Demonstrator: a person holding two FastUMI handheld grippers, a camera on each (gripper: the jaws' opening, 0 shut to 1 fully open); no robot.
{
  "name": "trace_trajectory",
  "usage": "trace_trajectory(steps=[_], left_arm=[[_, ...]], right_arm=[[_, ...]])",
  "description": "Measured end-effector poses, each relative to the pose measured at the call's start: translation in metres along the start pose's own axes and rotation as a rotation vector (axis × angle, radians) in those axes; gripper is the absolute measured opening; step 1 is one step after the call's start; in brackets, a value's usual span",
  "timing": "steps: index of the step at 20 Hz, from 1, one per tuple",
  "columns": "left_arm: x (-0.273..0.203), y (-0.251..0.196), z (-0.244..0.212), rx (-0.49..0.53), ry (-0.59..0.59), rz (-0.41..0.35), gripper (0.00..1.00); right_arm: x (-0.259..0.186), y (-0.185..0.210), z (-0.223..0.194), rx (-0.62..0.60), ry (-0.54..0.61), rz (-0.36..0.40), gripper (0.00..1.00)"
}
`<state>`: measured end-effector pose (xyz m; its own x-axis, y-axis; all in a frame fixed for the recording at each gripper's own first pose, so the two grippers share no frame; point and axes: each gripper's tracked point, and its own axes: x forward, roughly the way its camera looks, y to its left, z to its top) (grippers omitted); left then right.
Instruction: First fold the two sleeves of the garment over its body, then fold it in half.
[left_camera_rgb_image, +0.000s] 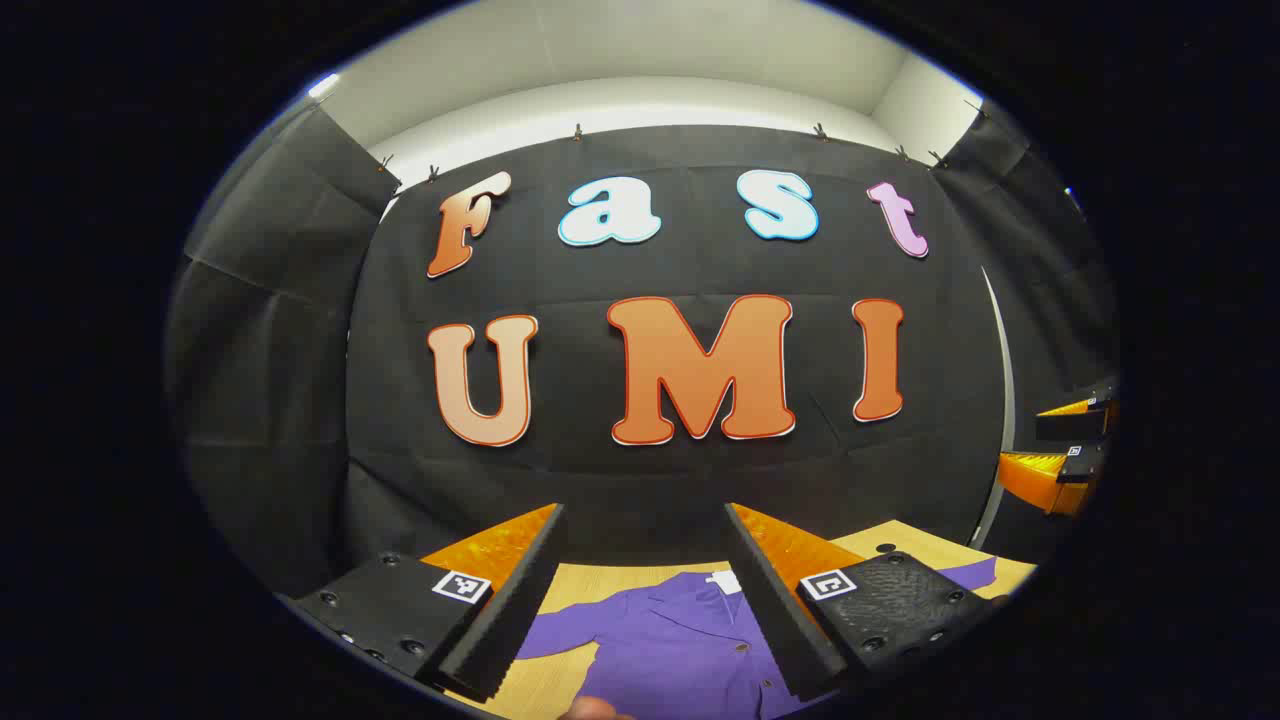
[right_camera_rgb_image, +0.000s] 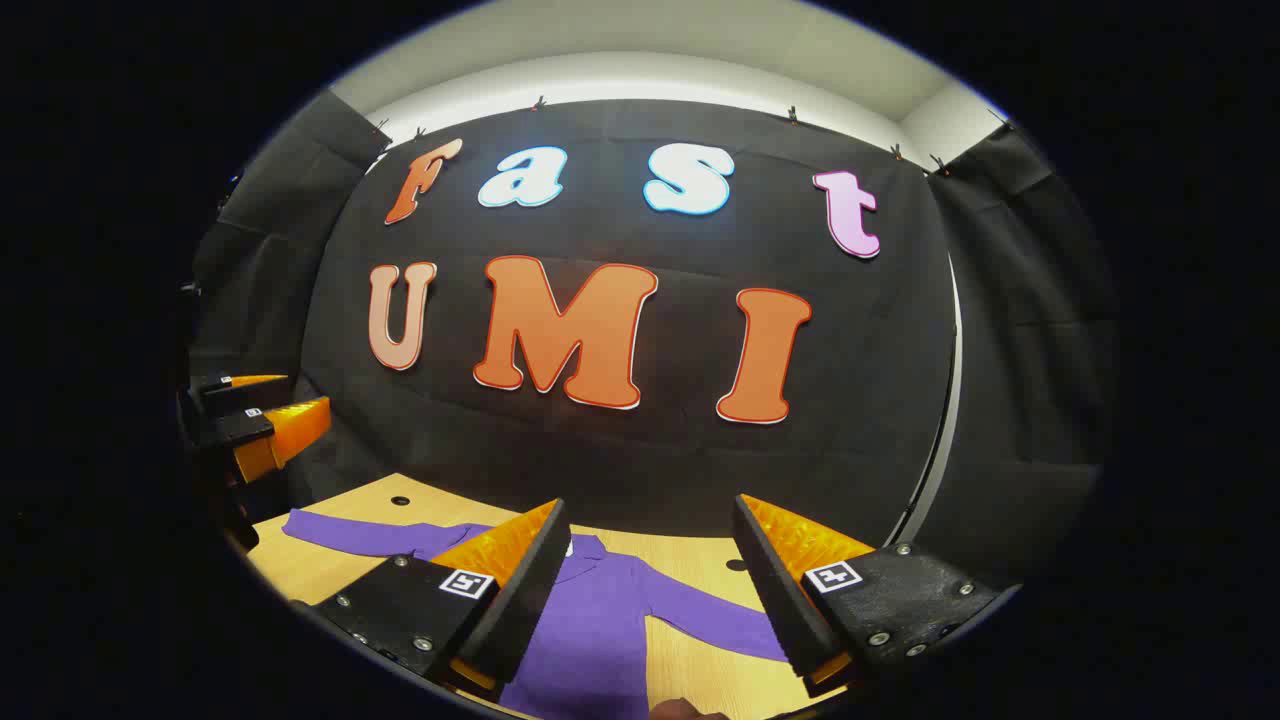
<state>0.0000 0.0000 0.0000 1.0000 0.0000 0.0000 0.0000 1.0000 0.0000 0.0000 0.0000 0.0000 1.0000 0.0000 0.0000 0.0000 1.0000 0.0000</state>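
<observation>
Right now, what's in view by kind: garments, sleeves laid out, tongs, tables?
Shirt: 1, purple, flat on the table
Sleeves spread out, unfolded: 2, one and the other
Tongs: 2, left tongs and right tongs, both open above the shirt
Table: 1, wooden
Total: 6

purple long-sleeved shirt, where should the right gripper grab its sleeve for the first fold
Probably near the cuff end of the purple long-sleeved shirt's outstretched sleeve, coming down from above: it lies flat and straight on the wooden table, and the open right gripper hovers nearby.
</observation>
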Motion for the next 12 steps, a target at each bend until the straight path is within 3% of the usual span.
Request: trace_trajectory(steps=[2,5,7,9,12], left_arm=[[0.008,-0.012,-0.001,0.001,0.005,0.001,1.00],[0.022,-0.028,-0.003,-0.002,0.018,0.009,0.96],[0.029,-0.030,-0.006,-0.001,0.025,0.035,1.00],[0.035,-0.033,-0.005,0.006,0.017,0.058,0.96],[0.042,-0.035,-0.013,-0.009,0.028,0.065,1.00]], right_arm=[[0.012,-0.013,-0.003,0.009,0.000,0.001,0.97],[0.029,-0.018,-0.013,0.020,0.008,0.030,0.97],[0.042,-0.018,-0.017,0.021,0.010,0.052,0.97],[0.052,-0.016,-0.021,0.020,0.004,0.082,0.97],[0.065,-0.020,-0.029,0.014,0.031,0.079,0.97]])
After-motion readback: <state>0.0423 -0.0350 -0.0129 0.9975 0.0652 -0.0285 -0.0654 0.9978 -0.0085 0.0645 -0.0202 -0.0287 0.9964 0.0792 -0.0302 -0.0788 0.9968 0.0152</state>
